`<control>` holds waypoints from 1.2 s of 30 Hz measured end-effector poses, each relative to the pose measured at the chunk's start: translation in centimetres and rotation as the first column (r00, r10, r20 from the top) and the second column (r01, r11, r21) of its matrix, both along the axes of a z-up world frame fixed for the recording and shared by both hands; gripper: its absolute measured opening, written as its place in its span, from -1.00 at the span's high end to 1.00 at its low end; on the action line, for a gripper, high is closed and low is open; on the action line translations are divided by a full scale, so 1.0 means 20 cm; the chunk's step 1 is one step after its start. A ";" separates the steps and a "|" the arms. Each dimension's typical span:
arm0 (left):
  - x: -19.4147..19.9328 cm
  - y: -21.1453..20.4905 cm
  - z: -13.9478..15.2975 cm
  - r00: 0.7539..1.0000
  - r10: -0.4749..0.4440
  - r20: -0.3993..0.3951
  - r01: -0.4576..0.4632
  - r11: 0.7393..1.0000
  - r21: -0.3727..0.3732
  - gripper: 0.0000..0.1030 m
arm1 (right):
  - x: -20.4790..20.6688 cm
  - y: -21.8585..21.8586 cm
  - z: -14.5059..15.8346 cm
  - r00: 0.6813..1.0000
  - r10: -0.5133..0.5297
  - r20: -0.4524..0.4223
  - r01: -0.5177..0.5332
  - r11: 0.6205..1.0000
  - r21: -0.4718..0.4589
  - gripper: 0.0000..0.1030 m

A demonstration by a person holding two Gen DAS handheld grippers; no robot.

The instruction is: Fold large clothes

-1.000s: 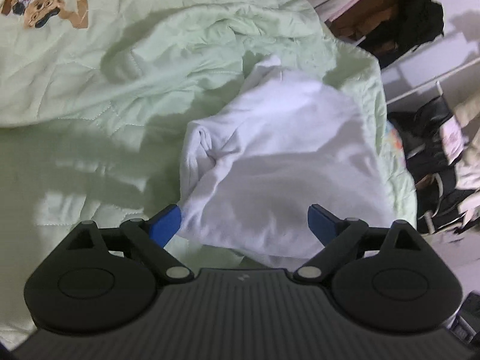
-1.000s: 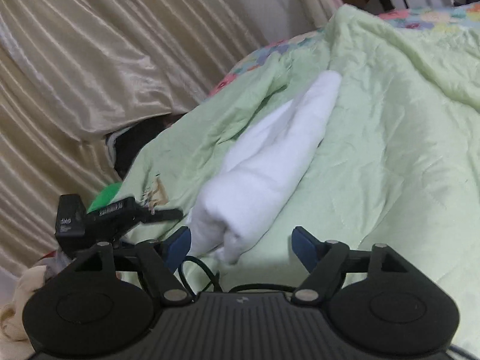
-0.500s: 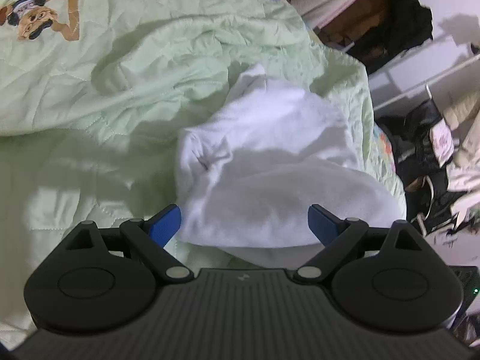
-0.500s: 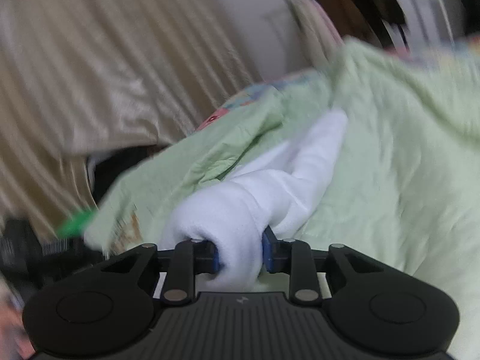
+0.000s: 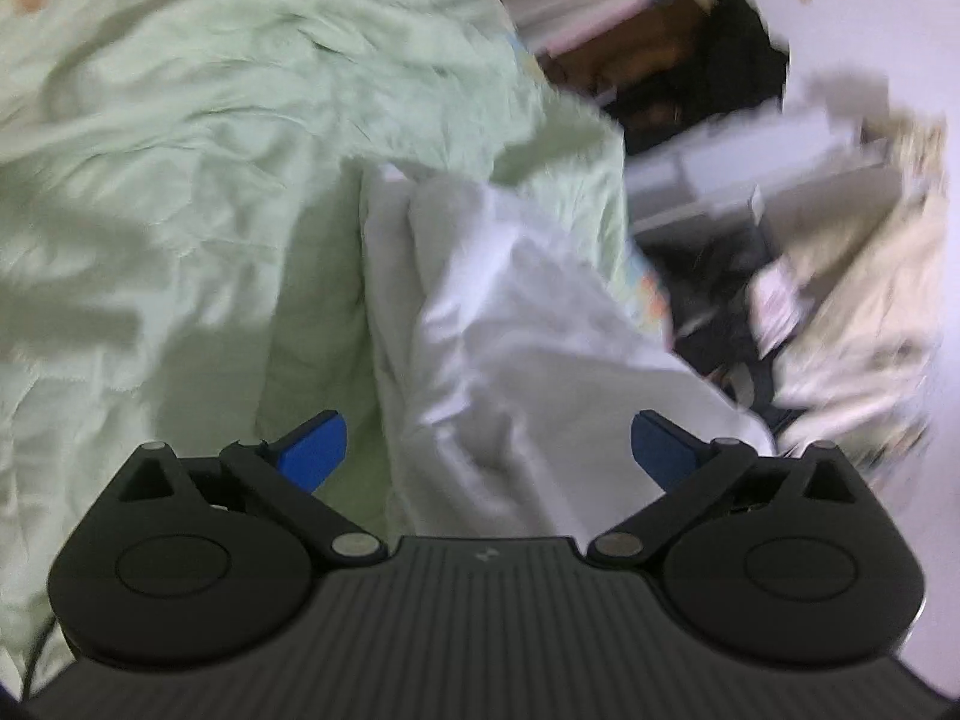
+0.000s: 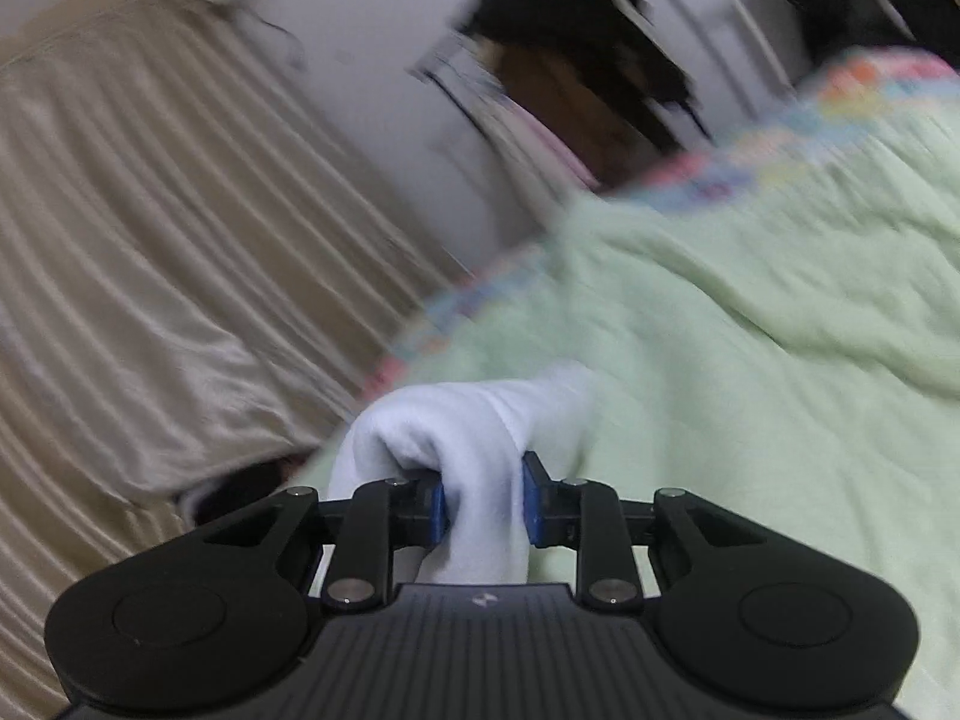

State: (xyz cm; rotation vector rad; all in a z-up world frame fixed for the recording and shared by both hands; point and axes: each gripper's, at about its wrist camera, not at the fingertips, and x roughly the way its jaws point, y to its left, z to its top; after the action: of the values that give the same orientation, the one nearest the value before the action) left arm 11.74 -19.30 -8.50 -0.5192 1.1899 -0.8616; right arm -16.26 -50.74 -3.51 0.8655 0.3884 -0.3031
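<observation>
Right wrist view: fingers clamped on white garment, no legible writing.

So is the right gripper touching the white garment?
Touching. The right wrist view shows the right gripper with both blue pads pressed into a bunched fold of the white garment.

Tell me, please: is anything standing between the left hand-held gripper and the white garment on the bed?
Nothing visible does. The left hand-held gripper is open, and the white garment lies directly ahead between its blue fingers on the green quilt. The right hand-held gripper is already shut on another part of the garment.
</observation>
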 end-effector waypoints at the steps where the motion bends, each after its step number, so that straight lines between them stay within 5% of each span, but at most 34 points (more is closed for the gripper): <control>1: -0.02 -0.09 -0.03 0.998 -0.049 0.029 0.047 0.996 0.072 -1.00 | -0.02 -0.02 -0.03 1.000 -0.001 -0.003 0.001 1.000 0.028 0.43; 3: -0.05 -0.15 -0.08 0.996 -0.087 0.024 0.083 0.990 0.118 -1.00 | -0.08 -0.07 -0.14 1.000 0.006 0.012 -0.008 0.990 0.137 0.33; 10: 0.03 -0.10 -0.21 0.984 -0.062 -0.165 0.062 0.998 -0.004 -1.00 | -0.28 -0.09 -0.32 0.986 0.052 0.161 -0.102 0.941 0.321 -0.57; 12: 0.05 -0.09 -0.25 0.973 -0.062 -0.221 0.054 0.998 -0.039 -1.00 | -0.31 -0.10 -0.33 0.978 0.066 0.200 -0.133 0.929 0.345 -0.70; 17: 0.15 -0.05 -0.32 0.943 -0.025 -0.333 -0.007 0.996 -0.094 -1.00 | -0.28 -0.16 -0.30 0.987 0.054 0.154 -0.102 0.940 0.327 -0.70; 20: 0.24 -0.03 -0.32 0.948 -0.023 -0.317 -0.028 0.987 -0.155 -1.00 | -0.20 -0.27 -0.18 0.978 0.154 0.139 -0.180 0.962 0.206 -0.72; 25: 0.41 -0.11 -0.42 0.936 -0.064 -0.346 -0.006 0.980 -0.197 -1.00 | 0.08 -0.48 -0.08 0.918 0.392 0.054 -0.396 0.909 0.128 -0.72; 31: 0.52 -0.29 -0.55 0.916 -0.121 -0.382 0.031 0.972 -0.234 -1.00 | 0.56 -0.62 -0.26 0.821 0.565 -0.083 -0.545 0.818 0.183 -0.69; 36: 0.50 -0.34 -0.53 0.932 -0.105 -0.346 0.017 0.969 -0.248 -0.97 | 0.73 -0.59 -0.38 0.774 0.616 -0.146 -0.587 0.784 0.202 -0.70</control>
State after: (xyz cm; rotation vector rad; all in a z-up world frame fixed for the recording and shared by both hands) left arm 21.74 -26.07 -19.12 -0.8696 1.4465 -1.0008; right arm -1.60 -62.51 -11.10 0.8062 0.8685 0.2467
